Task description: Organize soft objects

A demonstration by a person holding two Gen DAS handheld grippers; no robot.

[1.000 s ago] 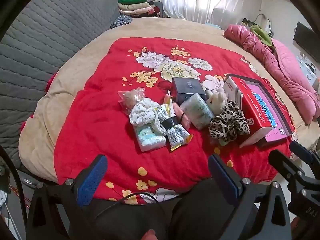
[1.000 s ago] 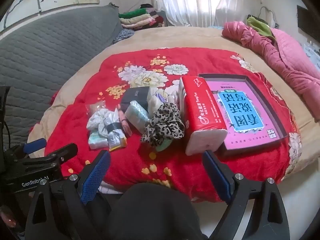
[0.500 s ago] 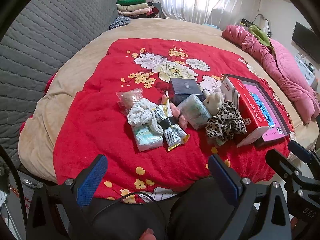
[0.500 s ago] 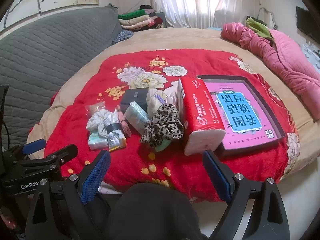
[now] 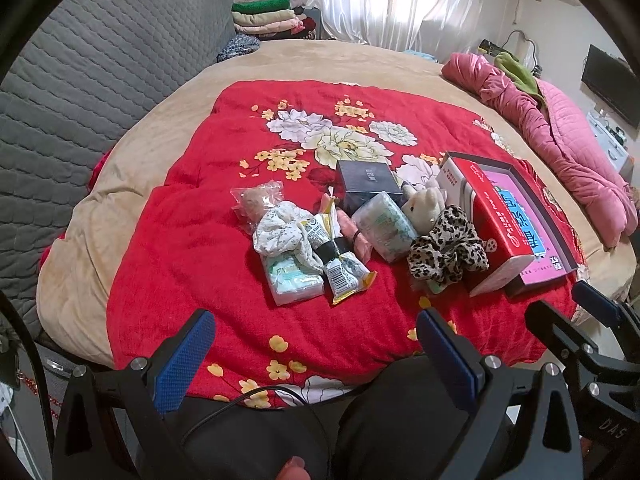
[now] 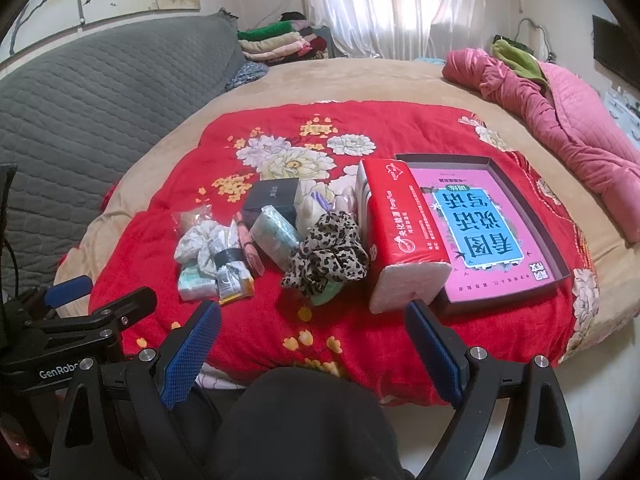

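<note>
Both the left gripper and right gripper hang wide and empty short of the pile, the leopard scrunchie ahead between the right fingers, so it seems best to pinch its bunched fabric from above

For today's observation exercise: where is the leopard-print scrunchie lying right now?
In both views, the leopard-print scrunchie lies on the red blanket, against the red tissue pack and near the small tissue packet.
</note>
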